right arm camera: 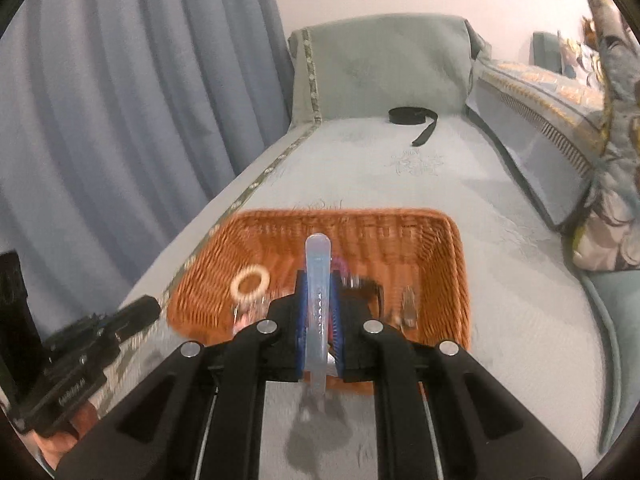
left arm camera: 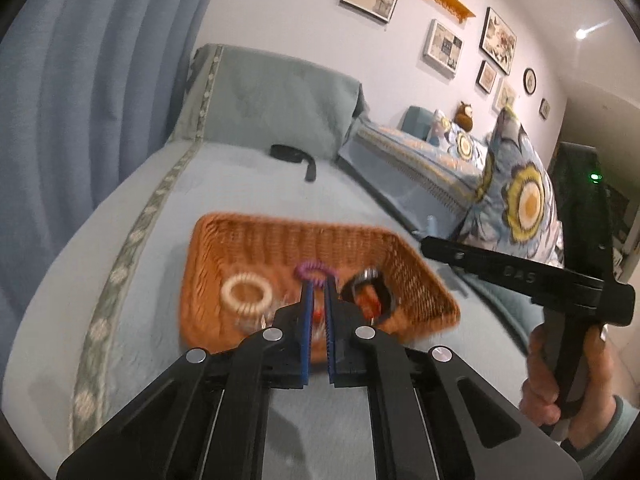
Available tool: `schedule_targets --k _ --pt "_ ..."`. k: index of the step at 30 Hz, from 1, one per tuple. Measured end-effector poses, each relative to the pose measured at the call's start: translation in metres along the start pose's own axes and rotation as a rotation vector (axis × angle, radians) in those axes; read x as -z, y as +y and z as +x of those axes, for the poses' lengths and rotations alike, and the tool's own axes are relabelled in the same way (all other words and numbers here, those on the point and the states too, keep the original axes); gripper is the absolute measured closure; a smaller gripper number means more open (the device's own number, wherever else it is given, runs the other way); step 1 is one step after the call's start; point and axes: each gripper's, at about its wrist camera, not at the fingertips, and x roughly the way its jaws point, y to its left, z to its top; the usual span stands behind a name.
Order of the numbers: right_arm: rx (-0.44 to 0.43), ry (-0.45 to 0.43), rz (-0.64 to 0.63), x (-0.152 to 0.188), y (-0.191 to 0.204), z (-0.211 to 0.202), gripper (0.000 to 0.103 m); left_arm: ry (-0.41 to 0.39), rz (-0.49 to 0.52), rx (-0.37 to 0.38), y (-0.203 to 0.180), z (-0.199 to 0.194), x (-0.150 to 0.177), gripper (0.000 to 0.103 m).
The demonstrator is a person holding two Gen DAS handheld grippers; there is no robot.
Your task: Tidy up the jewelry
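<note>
While both grippers are hanging above the wicker basket [left arm camera: 304, 236] on the bed cover [left arm camera: 240, 184], each is carrying something. The left gripper [left arm camera: 318, 280] is clenching a purple coil hair tie [left arm camera: 314, 270] at its very tips, the loop sticking out past the pads over the middle of the basket floor. The right gripper [right arm camera: 318, 280] is clamping a translucent pale-blue hair clip [right arm camera: 318, 280], whose long axis is running along the fingers: one end is pointing forward toward the basket's far wall, the other trailing back under the jaws. Still lying in the basket are a cream coil tie [left arm camera: 247, 294] near its left wall and a black-and-silver piece [left arm camera: 370, 288] toward its right wall, with something small and red under it, too blurred to name. Judging from this, the cream tie is lying nearer the left gripper, the dark piece nearer the right, but either gripper would first need to set down its load.
</note>
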Motion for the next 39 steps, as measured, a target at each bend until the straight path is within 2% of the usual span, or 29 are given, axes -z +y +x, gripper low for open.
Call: schedule_targets --k 4,9,11,15,20,21,23,25,27,29,31,34,35,38,39 --pt "-0.024 0.027 0.052 -0.018 -0.005 0.036 0.094 0.008 -0.020 0.002 0.008 0.032 -0.009 0.099" --pt "-0.041 0.080 0.079 -0.022 -0.002 0.078 0.094 0.021 -0.030 -0.008 0.021 0.061 -0.002 0.099" --pt "-0.018 0.086 0.063 -0.020 0.003 0.092 0.094 0.025 -0.041 0.005 0.028 0.065 0.006 0.099" --pt "0.032 0.123 0.033 -0.014 0.009 0.111 0.094 0.044 -0.017 -0.022 0.029 0.068 0.014 0.099" --pt "0.054 0.137 0.014 -0.011 0.013 0.109 0.092 0.016 -0.014 -0.025 0.028 0.059 0.012 0.099" --pt "0.061 0.135 0.011 -0.011 0.013 0.106 0.089 0.016 -0.009 -0.031 0.027 0.059 0.013 0.099" --pt "0.065 0.117 0.011 -0.010 0.012 0.096 0.072 0.017 0.002 -0.041 0.025 0.056 0.015 0.099" --pt "0.058 0.097 0.015 -0.005 0.009 0.080 0.066 0.018 0.005 -0.031 0.021 0.051 0.017 0.097" --pt "0.047 0.086 0.019 0.002 0.006 0.063 0.066 0.021 0.015 -0.023 0.015 0.041 0.019 0.095" --pt "0.038 0.068 0.027 0.012 0.001 0.041 0.066 0.016 0.028 -0.022 0.011 0.027 0.023 0.086" --pt "0.026 0.041 0.043 0.029 -0.002 0.012 0.065 0.001 0.026 -0.043 0.006 0.009 0.026 0.070" --pt "0.042 -0.004 0.026 0.055 0.002 -0.026 0.059 -0.012 -0.008 -0.027 0.000 -0.020 0.026 0.066" --pt "0.056 -0.031 0.015 0.070 0.004 -0.043 0.054 -0.020 0.000 -0.019 -0.007 -0.035 0.029 0.065" --pt "0.123 -0.119 0.041 0.103 0.007 -0.076 0.051 -0.029 0.052 -0.032 -0.025 -0.065 0.043 0.064" --pt "0.131 -0.139 0.046 0.117 0.008 -0.086 0.051 -0.031 0.063 -0.042 -0.030 -0.073 0.049 0.060"
